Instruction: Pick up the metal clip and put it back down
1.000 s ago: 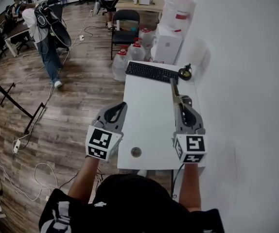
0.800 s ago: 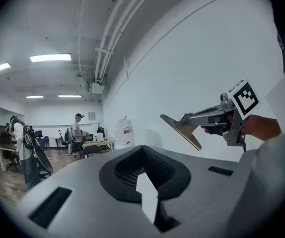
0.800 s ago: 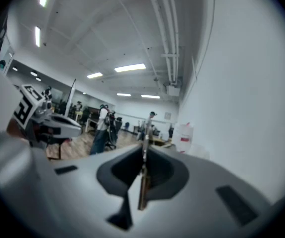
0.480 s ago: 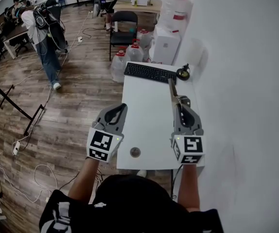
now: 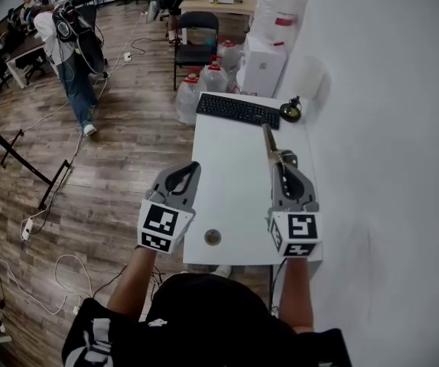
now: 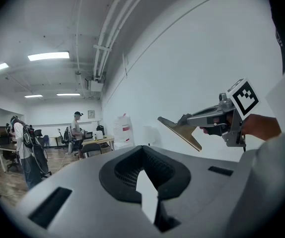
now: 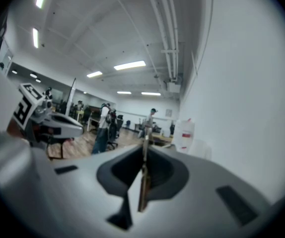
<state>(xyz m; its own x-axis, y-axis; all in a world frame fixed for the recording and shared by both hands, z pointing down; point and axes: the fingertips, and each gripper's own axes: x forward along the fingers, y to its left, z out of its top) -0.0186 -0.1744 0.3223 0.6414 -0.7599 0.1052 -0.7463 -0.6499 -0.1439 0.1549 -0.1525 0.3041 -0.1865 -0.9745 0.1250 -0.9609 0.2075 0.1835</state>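
The metal clip (image 5: 269, 144) is a long flat brass-coloured piece. It sticks out forward from my right gripper (image 5: 281, 164), which is shut on it and holds it above the white table (image 5: 231, 174). In the right gripper view the clip (image 7: 143, 182) shows edge-on between the pads. The left gripper view shows the clip (image 6: 179, 130) from the side, with the right gripper (image 6: 217, 118) behind it. My left gripper (image 5: 193, 167) hovers over the table's left edge, its pads (image 6: 132, 157) together with nothing between them.
A black keyboard (image 5: 239, 112) and a small dark object (image 5: 290, 111) lie at the table's far end. A round disc (image 5: 212, 238) sits near the front edge. Water bottles (image 5: 193, 94), a chair (image 5: 196, 40) and white boxes (image 5: 264, 63) stand beyond. A white wall runs along the right.
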